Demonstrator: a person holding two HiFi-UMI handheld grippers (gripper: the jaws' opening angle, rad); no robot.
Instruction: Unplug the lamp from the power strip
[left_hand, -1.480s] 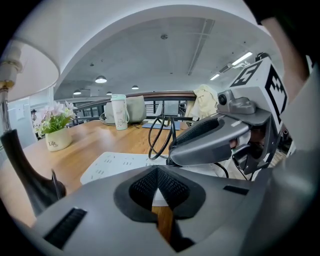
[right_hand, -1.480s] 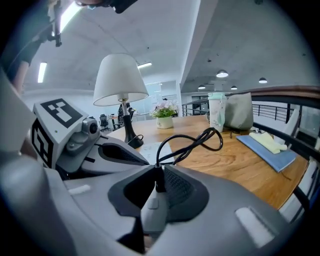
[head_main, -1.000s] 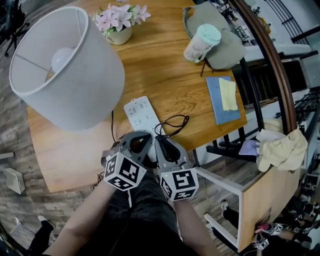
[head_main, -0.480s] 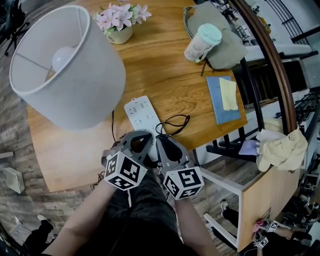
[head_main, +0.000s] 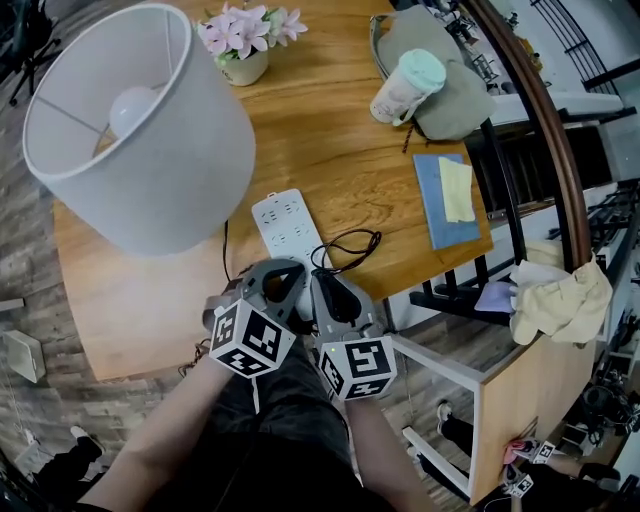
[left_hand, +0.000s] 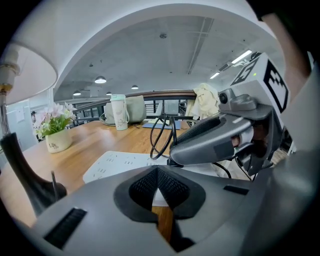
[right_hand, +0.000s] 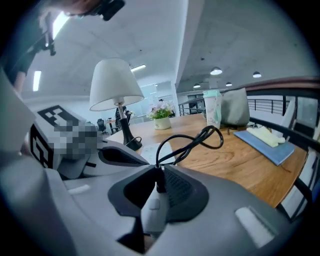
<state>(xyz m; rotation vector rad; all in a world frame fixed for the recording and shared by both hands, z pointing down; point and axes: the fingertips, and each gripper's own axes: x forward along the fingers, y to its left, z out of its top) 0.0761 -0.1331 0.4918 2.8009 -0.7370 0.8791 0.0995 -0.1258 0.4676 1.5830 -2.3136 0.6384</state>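
A lamp with a white shade (head_main: 140, 130) stands at the table's left. The white power strip (head_main: 288, 228) lies in the middle of the table, its near end running under my two grippers at the front edge. My left gripper (head_main: 280, 290) is shut on that near end, and the white strip (left_hand: 120, 164) shows between its pads. Close beside it on the right, my right gripper (head_main: 325, 295) is shut on a white plug (right_hand: 152, 210). The plug's black cord (right_hand: 195, 142) loops away over the wood. Whether the plug sits in a socket is hidden by the jaws.
A pot of pink flowers (head_main: 240, 45) stands at the back. A lidded cup (head_main: 405, 85) leans by a grey bag (head_main: 455, 95) at the back right. A blue notebook (head_main: 450, 195) lies near the right edge. A black chair frame (head_main: 480, 290) stands past that edge.
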